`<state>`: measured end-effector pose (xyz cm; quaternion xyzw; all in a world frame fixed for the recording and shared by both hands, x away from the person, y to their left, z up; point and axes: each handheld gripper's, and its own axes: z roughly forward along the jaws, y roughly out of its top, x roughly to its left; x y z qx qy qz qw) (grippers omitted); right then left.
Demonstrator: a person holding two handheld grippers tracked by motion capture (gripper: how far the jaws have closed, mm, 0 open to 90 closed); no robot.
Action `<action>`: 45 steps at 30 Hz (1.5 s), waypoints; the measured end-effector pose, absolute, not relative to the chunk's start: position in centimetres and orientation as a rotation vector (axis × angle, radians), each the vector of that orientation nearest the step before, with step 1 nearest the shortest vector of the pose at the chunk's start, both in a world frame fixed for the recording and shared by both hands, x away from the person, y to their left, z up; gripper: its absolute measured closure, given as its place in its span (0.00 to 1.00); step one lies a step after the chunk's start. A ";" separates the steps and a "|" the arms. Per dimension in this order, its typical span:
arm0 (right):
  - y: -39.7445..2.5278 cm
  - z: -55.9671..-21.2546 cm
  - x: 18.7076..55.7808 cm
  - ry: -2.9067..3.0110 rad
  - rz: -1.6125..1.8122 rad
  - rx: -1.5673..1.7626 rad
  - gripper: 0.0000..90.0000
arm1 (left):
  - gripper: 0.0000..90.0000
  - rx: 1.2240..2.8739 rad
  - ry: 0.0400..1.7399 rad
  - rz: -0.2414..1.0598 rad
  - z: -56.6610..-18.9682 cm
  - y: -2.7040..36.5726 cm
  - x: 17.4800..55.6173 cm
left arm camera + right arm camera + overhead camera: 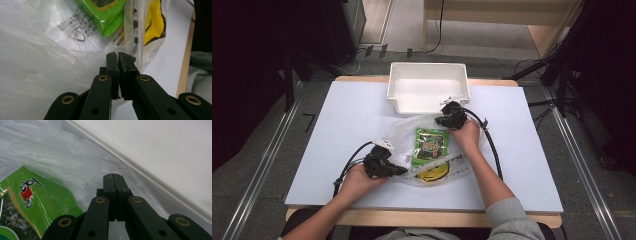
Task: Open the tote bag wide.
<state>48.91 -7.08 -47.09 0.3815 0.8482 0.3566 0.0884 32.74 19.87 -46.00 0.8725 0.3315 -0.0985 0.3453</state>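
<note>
Clear plastic bag (412, 145) lies on the white surface (337, 130), just in front of the white bin (428, 86). Inside it we see a green snack packet (430, 145) over something yellow (433, 174). Our left tongs (117, 56) pinch its near edge; our right tongs (114, 178) are clamped on its far edge beside the bin.

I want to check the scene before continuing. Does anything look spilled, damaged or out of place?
Nothing stands out. The clear plastic bag lies crumpled on the table with the green packet inside, each gripper pinching an edge. The white bin sits upright.
</note>
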 end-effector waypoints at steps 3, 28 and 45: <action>-7.0 -47.1 48.9 2.521 1.058 1.136 1.00 | 0.98 2.277 0.850 -0.266 -46.0 20.0 32.1; -6.6 -47.1 48.8 2.450 1.059 1.215 1.00 | 0.95 2.236 0.849 -0.280 -45.3 21.3 30.1; -6.7 -45.4 47.7 2.513 1.101 1.195 0.98 | 0.75 2.173 0.857 -0.192 -42.2 21.4 31.7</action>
